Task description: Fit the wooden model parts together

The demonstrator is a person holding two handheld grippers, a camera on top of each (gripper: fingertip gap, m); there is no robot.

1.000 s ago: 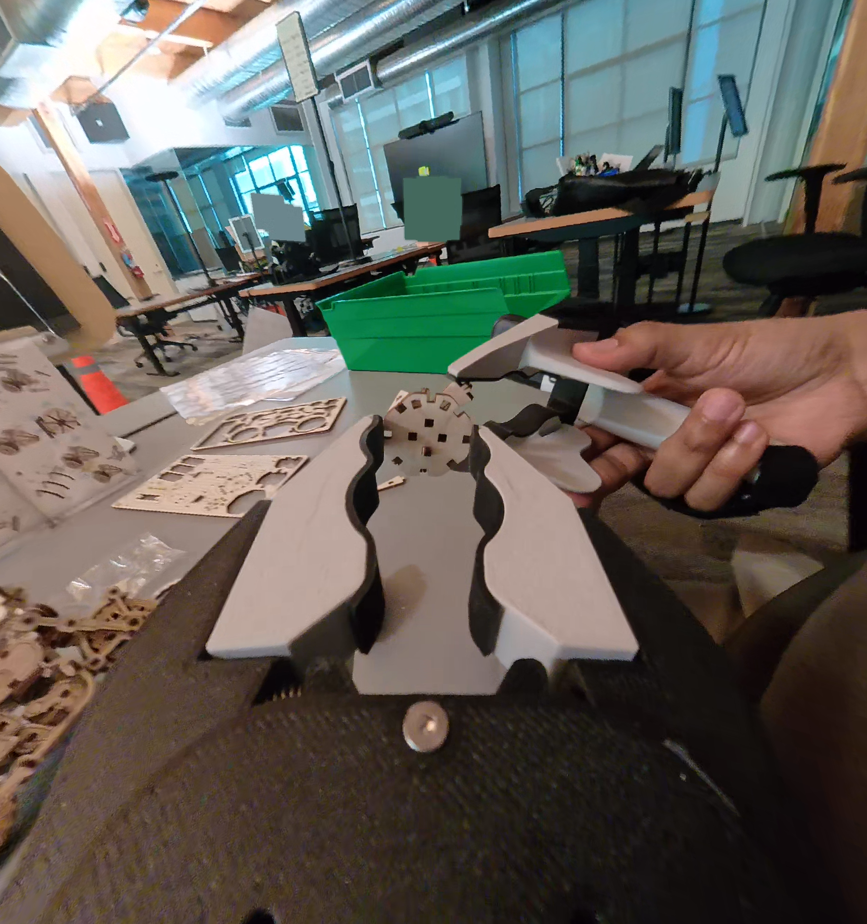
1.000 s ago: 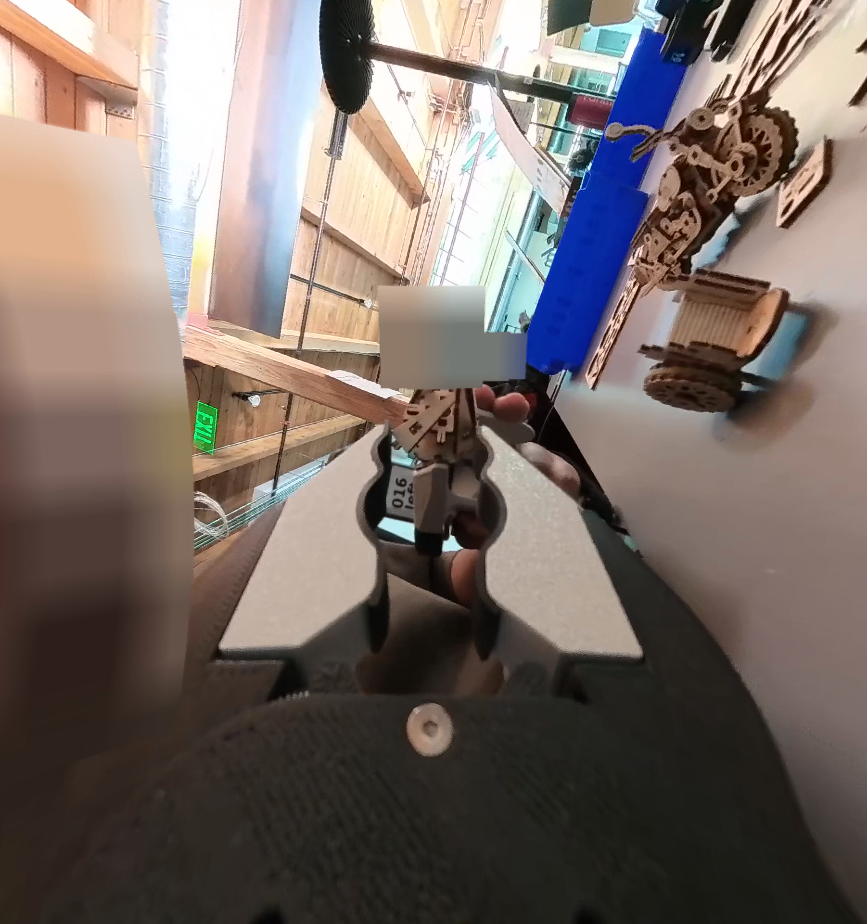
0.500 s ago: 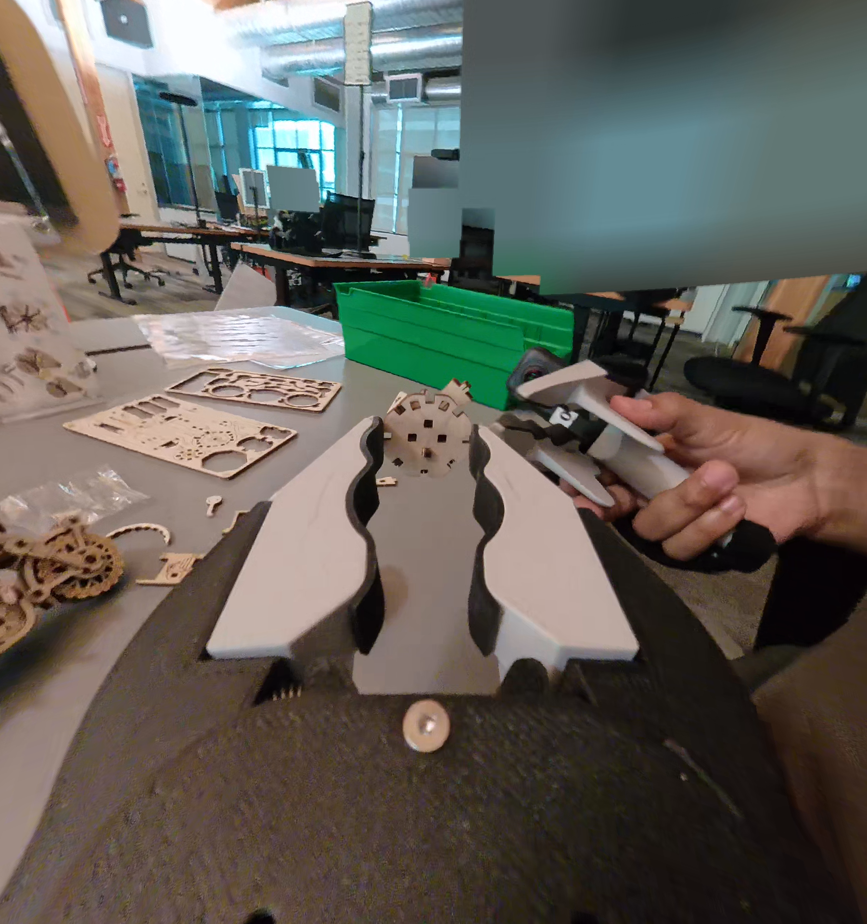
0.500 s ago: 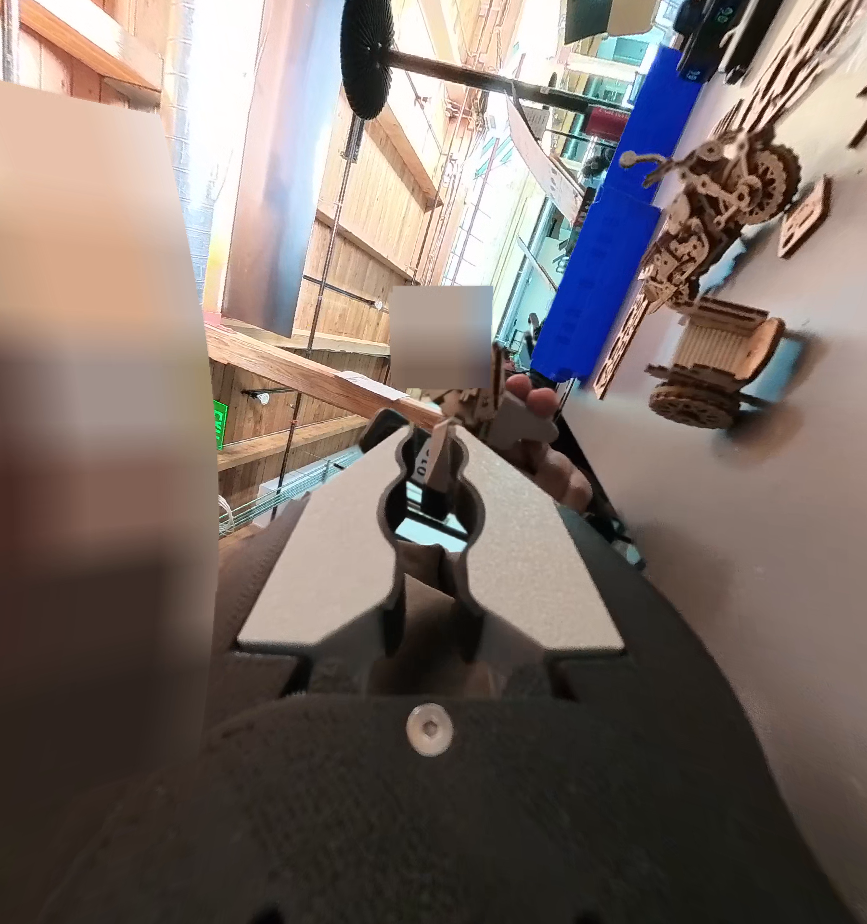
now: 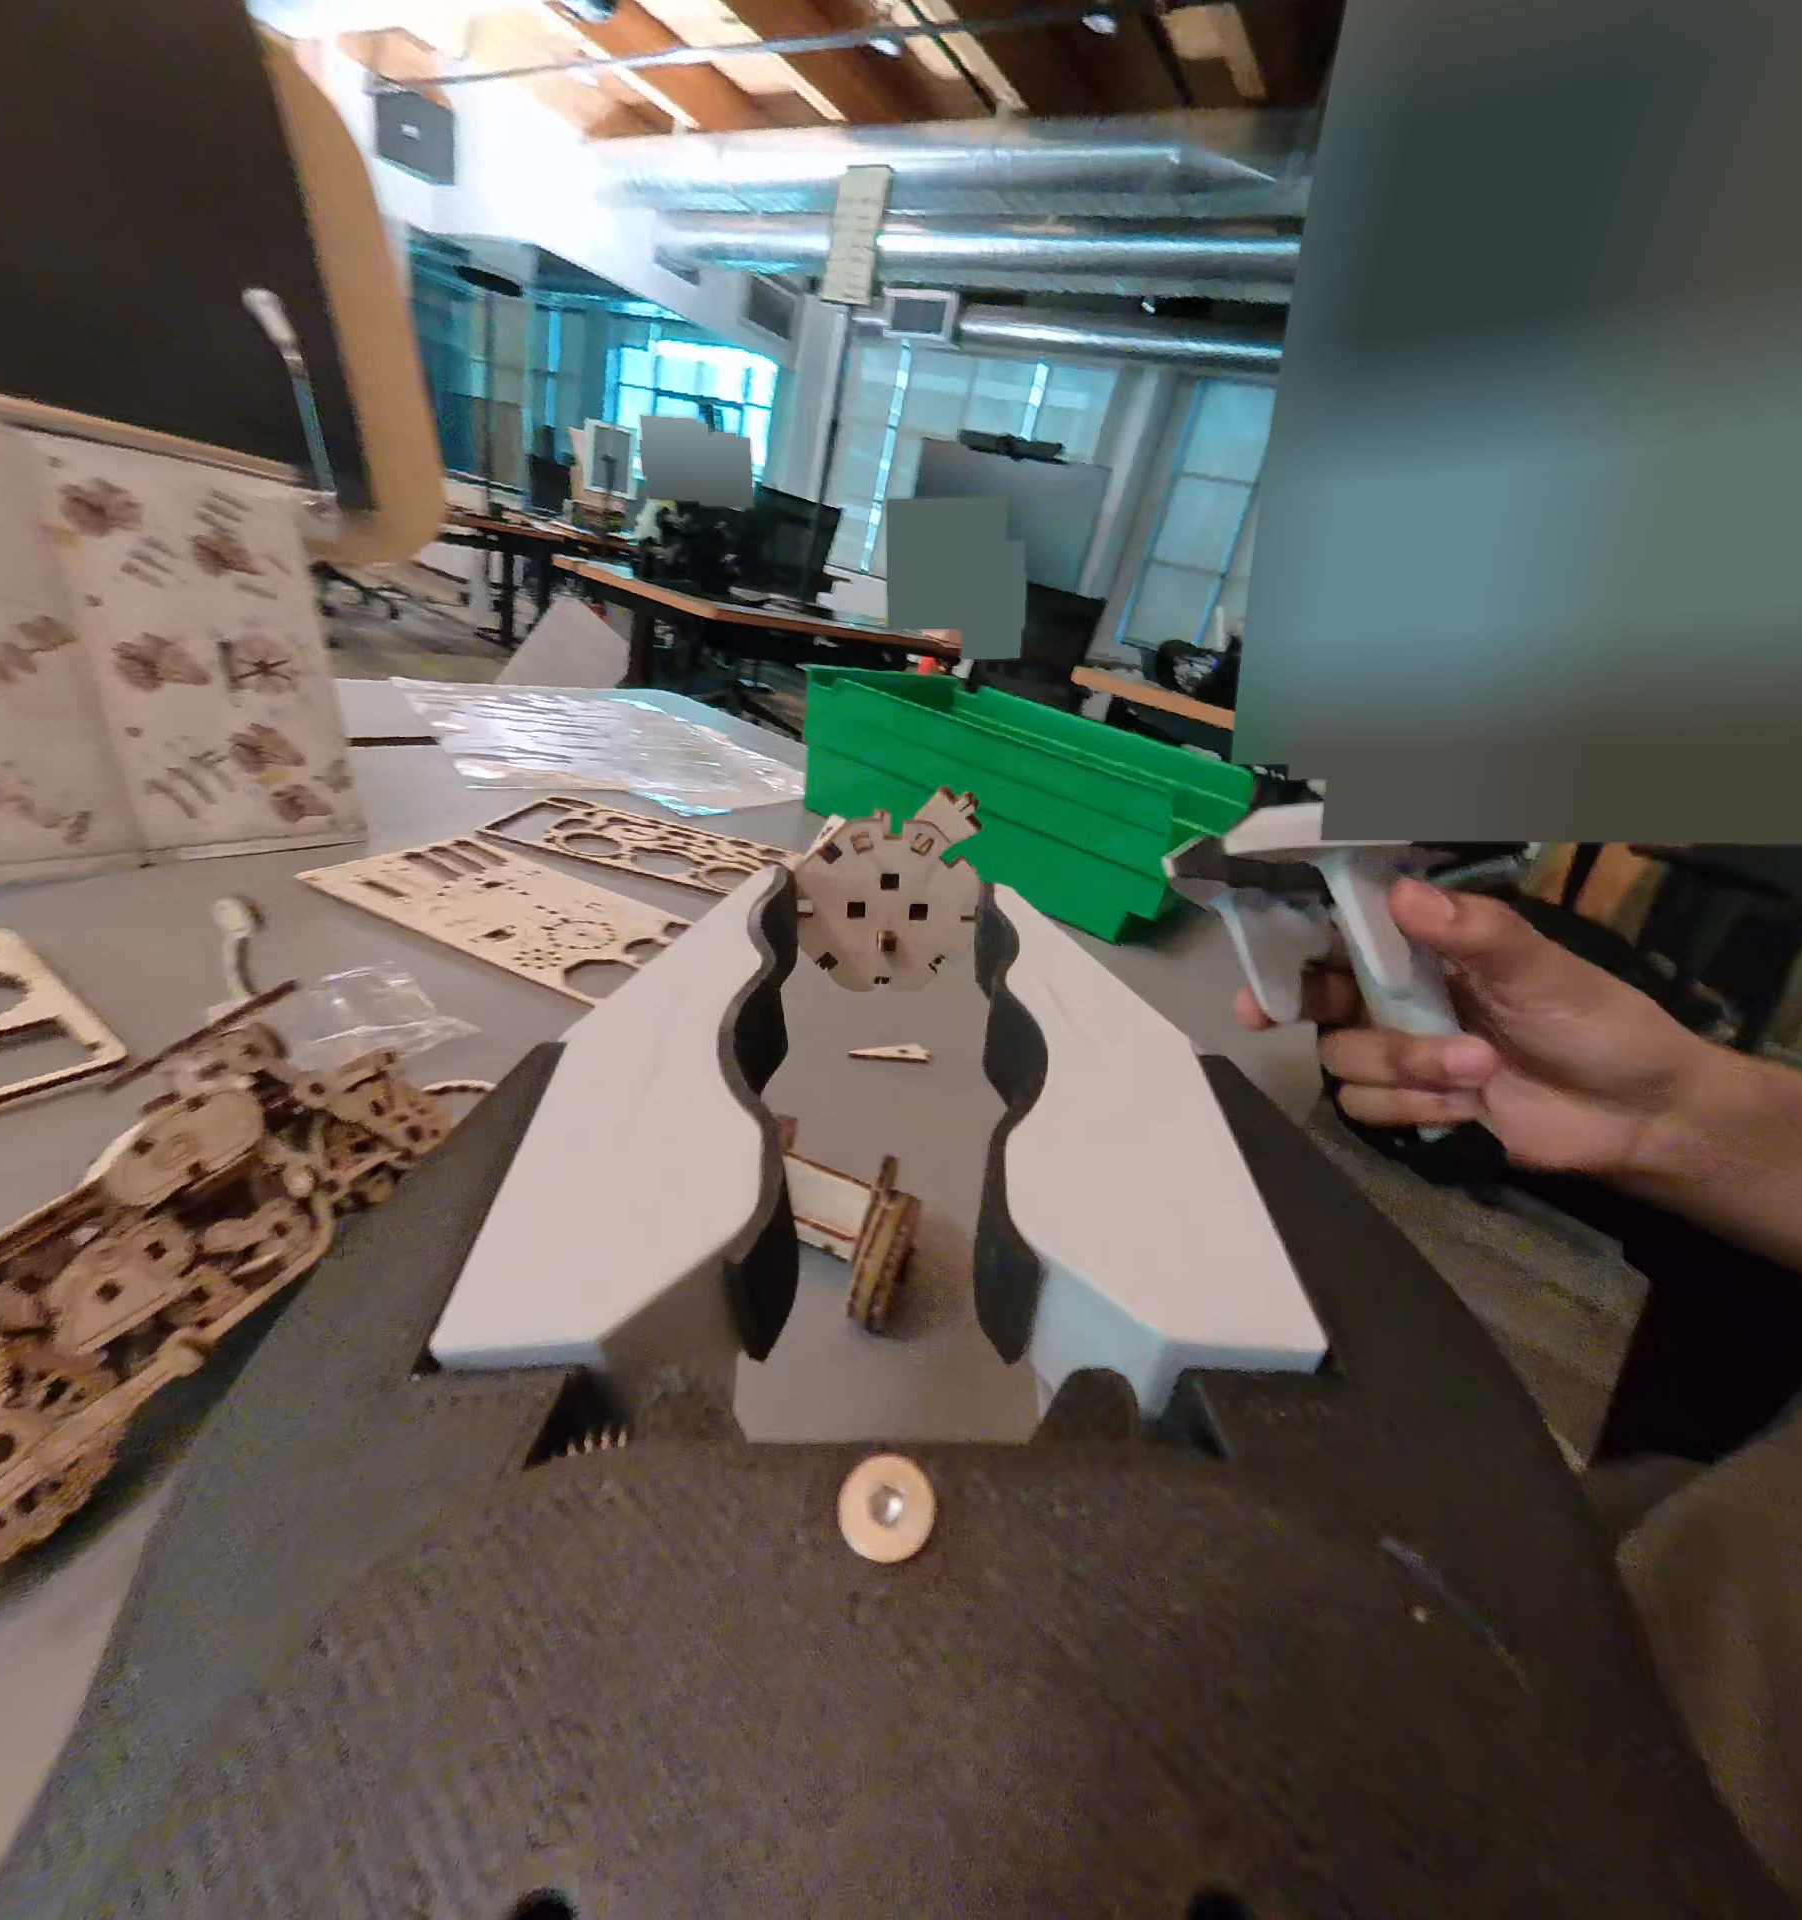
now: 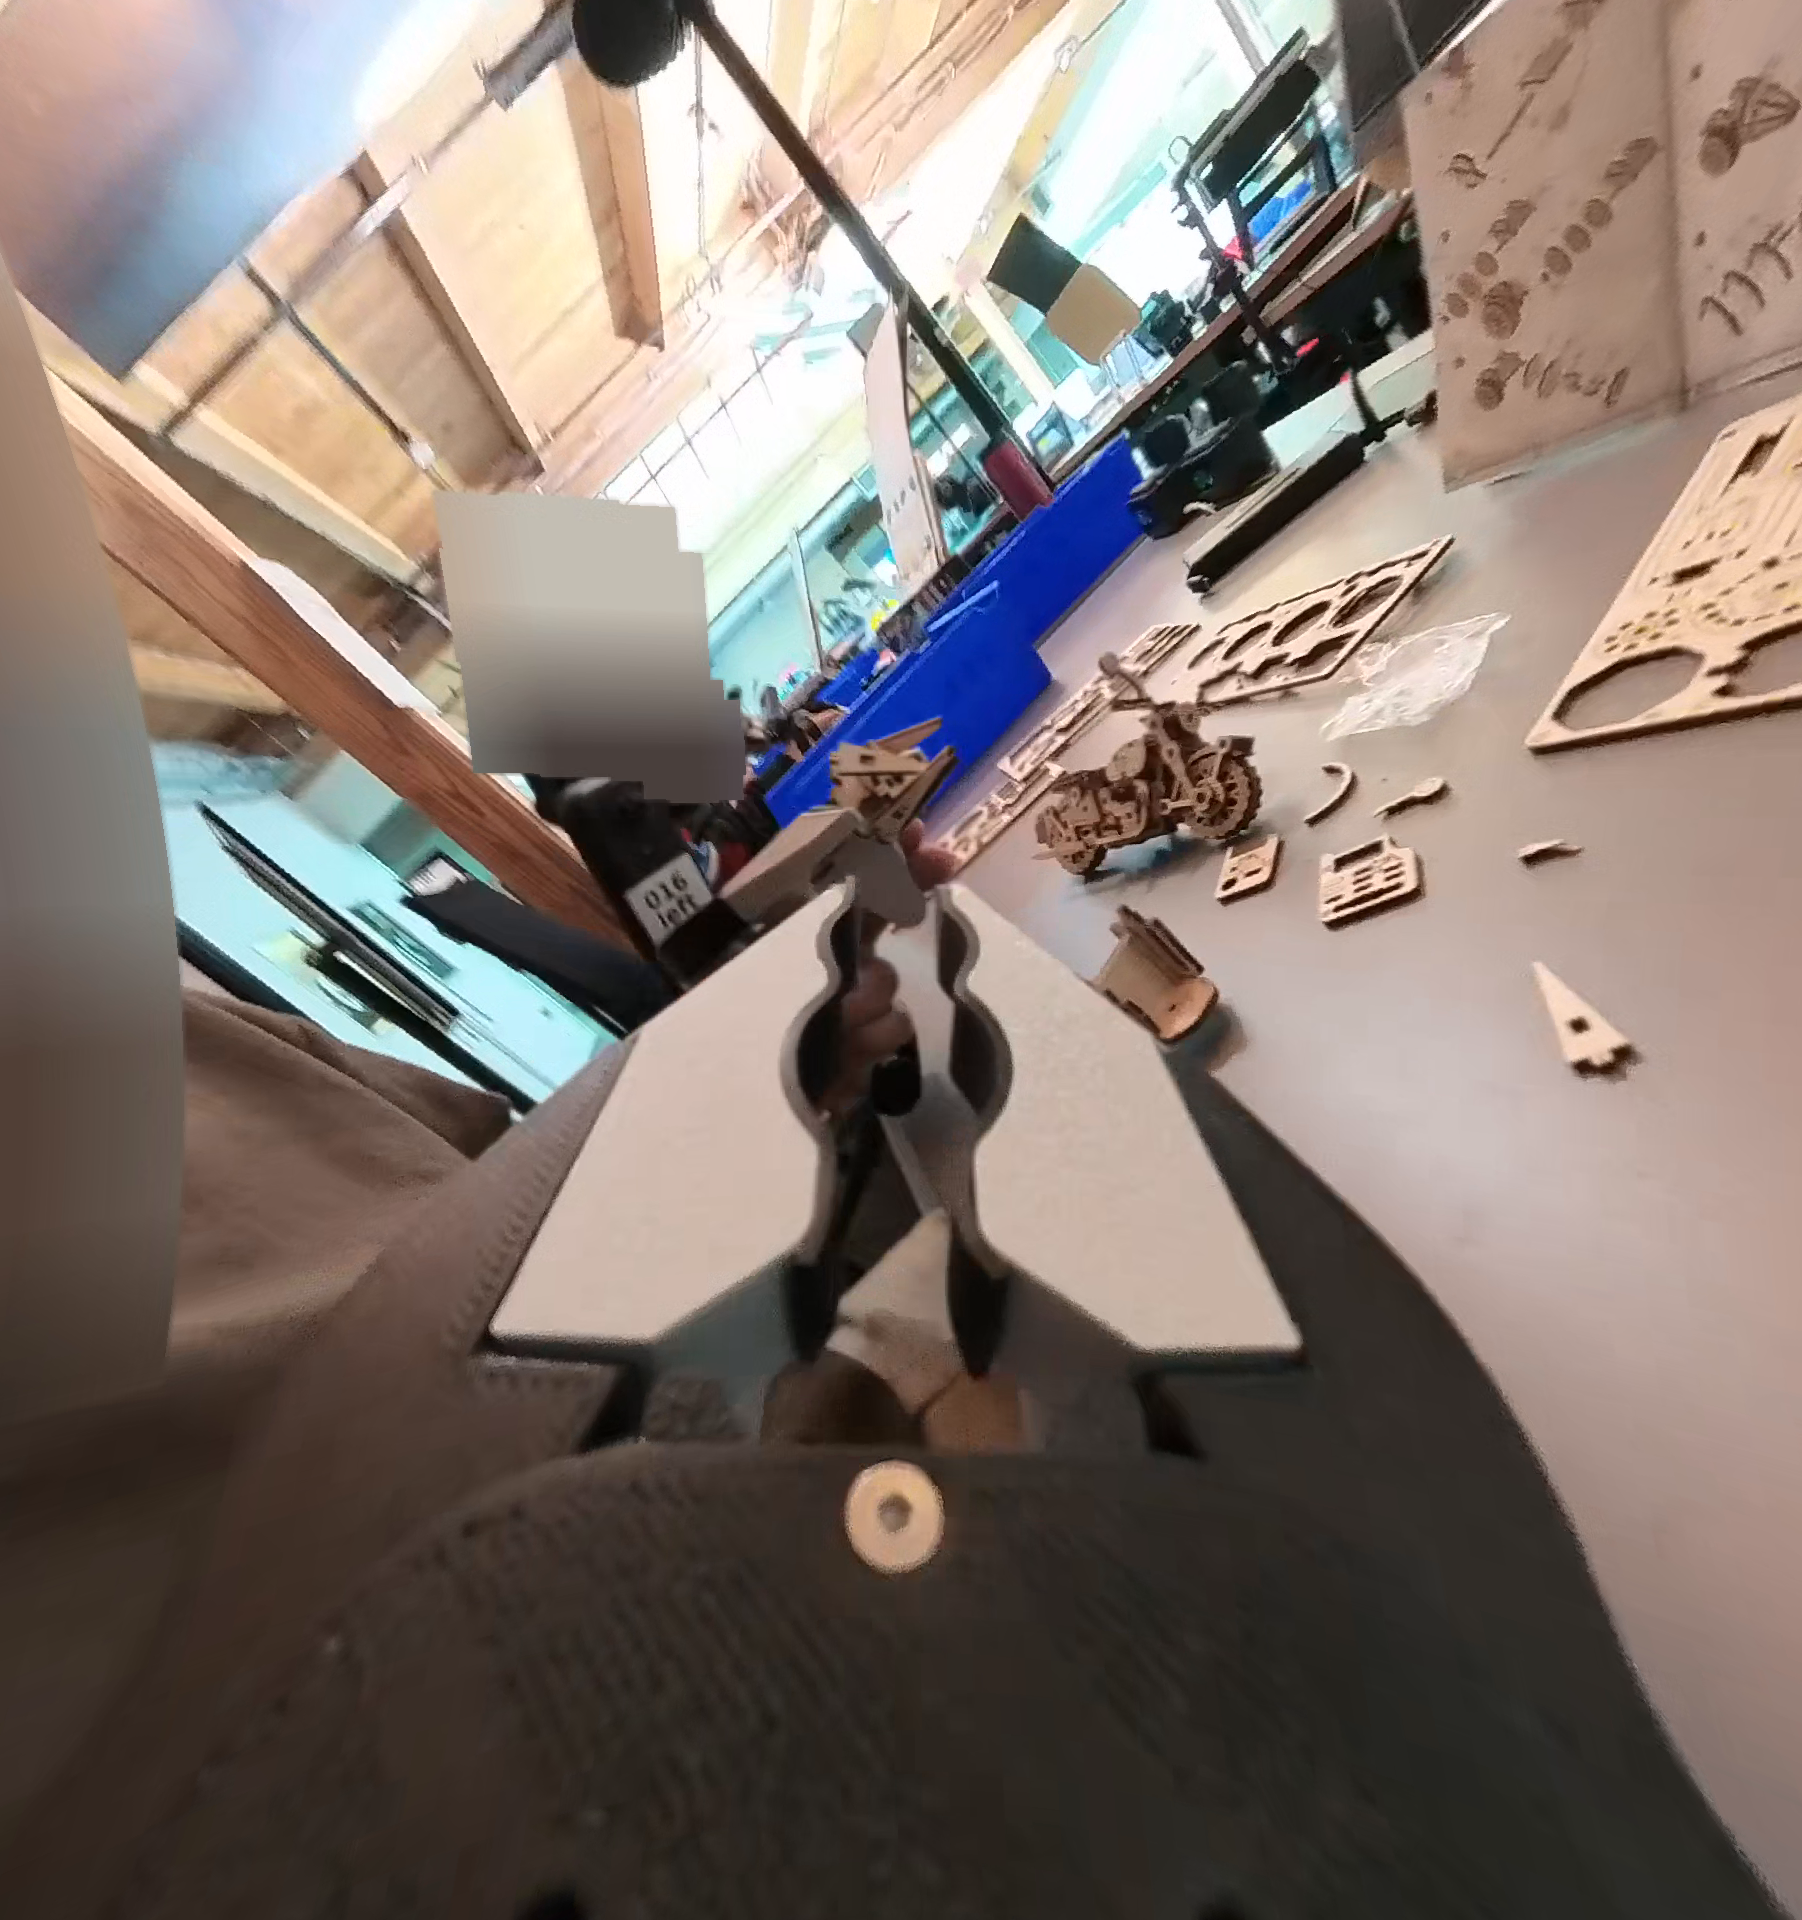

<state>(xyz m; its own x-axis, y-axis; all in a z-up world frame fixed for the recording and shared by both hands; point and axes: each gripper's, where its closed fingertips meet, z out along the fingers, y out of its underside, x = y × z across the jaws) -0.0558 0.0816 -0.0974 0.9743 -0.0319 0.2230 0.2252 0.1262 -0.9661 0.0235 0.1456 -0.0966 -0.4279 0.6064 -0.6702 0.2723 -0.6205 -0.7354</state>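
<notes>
The left gripper is clamped by its fingertips on a round slotted wooden disc with a tabbed piece on its upper rim, held above the grey table. The right gripper, nearly closed and holding nothing I can make out, hovers off the near edge. This looks like the pause between joints: the next part has yet to be fetched. That calls for opening the right jaws over a loose piece, then matching tab to slot without forcing thin ply. Counted: one small drum subassembly and one wedge piece near the table's near edge; one finished wooden motorcycle; one green bin at the far edge; about three punched-out sheets.
</notes>
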